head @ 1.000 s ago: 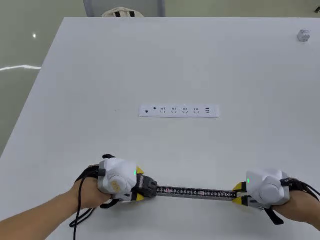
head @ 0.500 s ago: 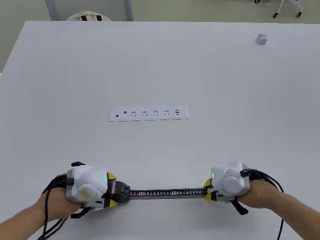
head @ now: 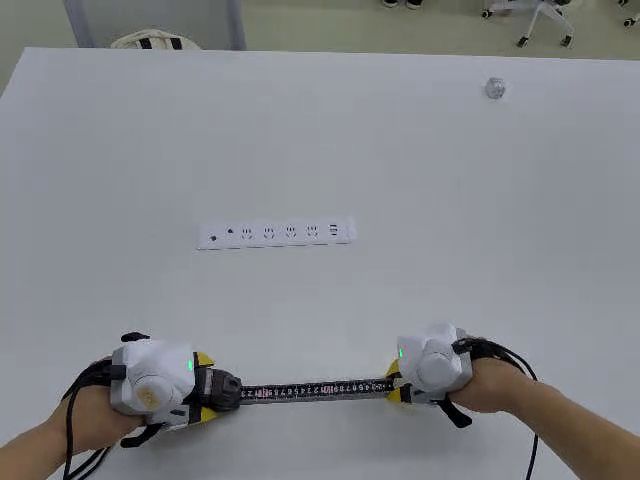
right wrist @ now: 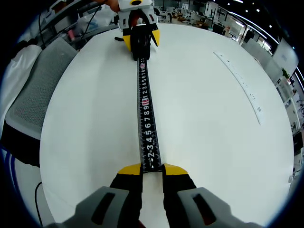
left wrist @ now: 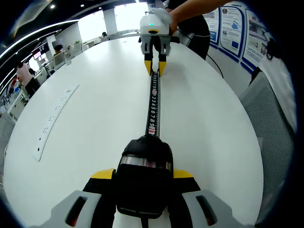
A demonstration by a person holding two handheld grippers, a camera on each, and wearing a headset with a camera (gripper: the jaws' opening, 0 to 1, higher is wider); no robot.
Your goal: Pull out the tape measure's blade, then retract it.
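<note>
A black tape measure case (head: 222, 388) sits between the yellow-tipped jaws of my left gripper (head: 205, 389) near the table's front edge. Its numbered blade (head: 315, 389) runs right, low over the white table (head: 400, 180). My right gripper (head: 392, 386) is shut on the blade's end. In the left gripper view the case (left wrist: 145, 173) fills my left gripper (left wrist: 144, 174), and the blade (left wrist: 153, 109) stretches away to the right gripper (left wrist: 155, 66). In the right gripper view my right gripper (right wrist: 152, 169) pinches the blade (right wrist: 145, 118), which leads to the case (right wrist: 140, 45).
A white power strip (head: 276, 233) lies across the table's middle, well beyond the blade. A small grey object (head: 494, 88) rests at the far right. A bag on a chair (head: 150, 40) stands past the far edge. A mesh office chair (left wrist: 270, 109) stands beside the near edge.
The head camera has shifted. Measured against the power strip, my right gripper has moved a little left toward the case, so the exposed blade is slightly shorter. Both grips are unchanged.
</note>
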